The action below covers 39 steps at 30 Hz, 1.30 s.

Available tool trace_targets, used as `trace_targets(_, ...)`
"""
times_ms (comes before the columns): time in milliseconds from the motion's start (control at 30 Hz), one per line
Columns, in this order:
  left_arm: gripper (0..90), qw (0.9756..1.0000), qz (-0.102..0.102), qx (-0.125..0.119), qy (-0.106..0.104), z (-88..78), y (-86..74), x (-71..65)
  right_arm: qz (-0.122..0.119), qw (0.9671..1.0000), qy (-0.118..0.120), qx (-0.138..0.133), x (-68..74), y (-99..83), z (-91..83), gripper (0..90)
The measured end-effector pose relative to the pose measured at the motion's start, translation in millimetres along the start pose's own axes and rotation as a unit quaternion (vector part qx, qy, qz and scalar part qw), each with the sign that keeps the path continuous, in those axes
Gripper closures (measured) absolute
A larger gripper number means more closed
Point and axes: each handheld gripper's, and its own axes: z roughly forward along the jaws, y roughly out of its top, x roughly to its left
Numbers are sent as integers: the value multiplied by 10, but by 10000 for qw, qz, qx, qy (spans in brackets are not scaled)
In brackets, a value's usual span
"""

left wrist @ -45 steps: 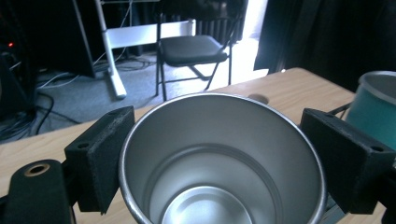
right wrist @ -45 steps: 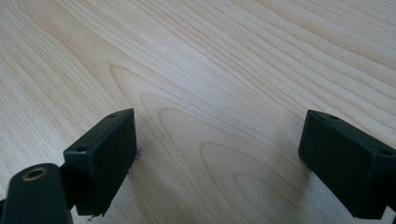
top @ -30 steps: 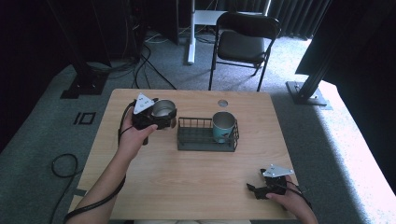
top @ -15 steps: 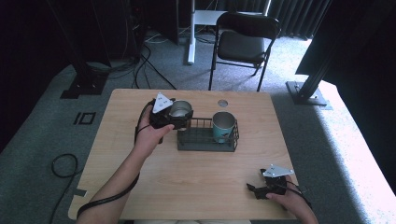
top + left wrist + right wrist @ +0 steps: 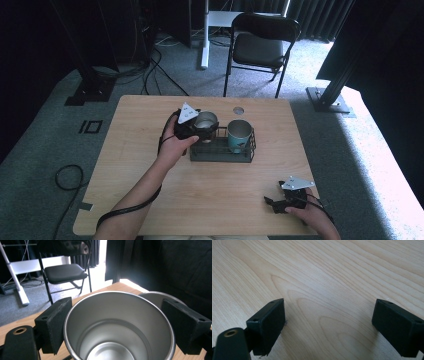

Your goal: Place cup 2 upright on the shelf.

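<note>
My left gripper (image 5: 204,128) is shut on a silver metal cup (image 5: 205,121), held upright over the left end of a black wire basket (image 5: 220,152). In the left gripper view the cup (image 5: 117,325) sits between the two black pads (image 5: 53,323), its inside empty. A second cup (image 5: 239,135), teal outside and silver inside, stands in the basket's right half; its rim (image 5: 155,296) shows behind the held cup. My right gripper (image 5: 276,204) rests low at the table's front right, open, with bare wood between its fingers (image 5: 268,322).
The wooden table (image 5: 150,190) has a round grommet hole (image 5: 238,110) near its far edge. A black folding chair (image 5: 260,47) stands beyond the table, beside a white desk leg (image 5: 204,35). Cables lie on the grey carpet at the left.
My left gripper has carried the silver cup rightward, from the table's left part to over the basket's left end. The right gripper has stayed put.
</note>
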Motion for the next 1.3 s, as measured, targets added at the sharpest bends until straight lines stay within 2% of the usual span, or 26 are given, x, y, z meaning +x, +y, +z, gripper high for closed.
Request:
trace_targets(167, 139, 10000, -84, 53, -8, 70, -87, 13, 1, 10000, 2, 1, -1, 0, 0, 110)
trace_targets(200, 139, 9998, -169, 52, -85, 108, -131, 4, 3, 10000, 3, 1, -1, 0, 0, 110)
trace_targets(433, 139, 9997, -176, 142, -81, 220, -266, -29, 6, 10000, 5, 1, -2, 0, -1, 110)
trace_targets(567, 139, 9997, -75, 252, 1, 268, -332, -29, 6, 10000, 7, 0, -3, 0, -1, 111)
trace_targets(667, 139, 9996, -111, 241, -31, 290, -374, -30, 11, 10000, 11, -2, -3, 0, -1, 111)
trace_targets(800, 139, 9997, -49, 188, -114, 337, -421, -61, 9, 10000, 6, -1, -3, 0, -1, 111)
trace_targets(933, 139, 9996, -21, 248, -108, 387, -494, -79, 5, 10000, 3, 2, -2, 0, -1, 111)
trace_targets(967, 139, 9998, -22, 191, -106, 396, -511, -83, 5, 10000, 3, 1, -2, 0, -1, 111)
trace_targets(1100, 139, 9998, 5, 150, -96, 414, -519, -101, 16, 10000, 11, -2, -5, 0, -2, 111)
trace_targets(1200, 138, 9997, 109, 204, -66, 415, -513, -116, 9, 10000, 5, -1, -3, 0, -1, 110)
trace_targets(1300, 134, 9996, 101, 247, -55, 412, -510, -118, 12, 10000, 7, 0, -3, 0, -1, 111)
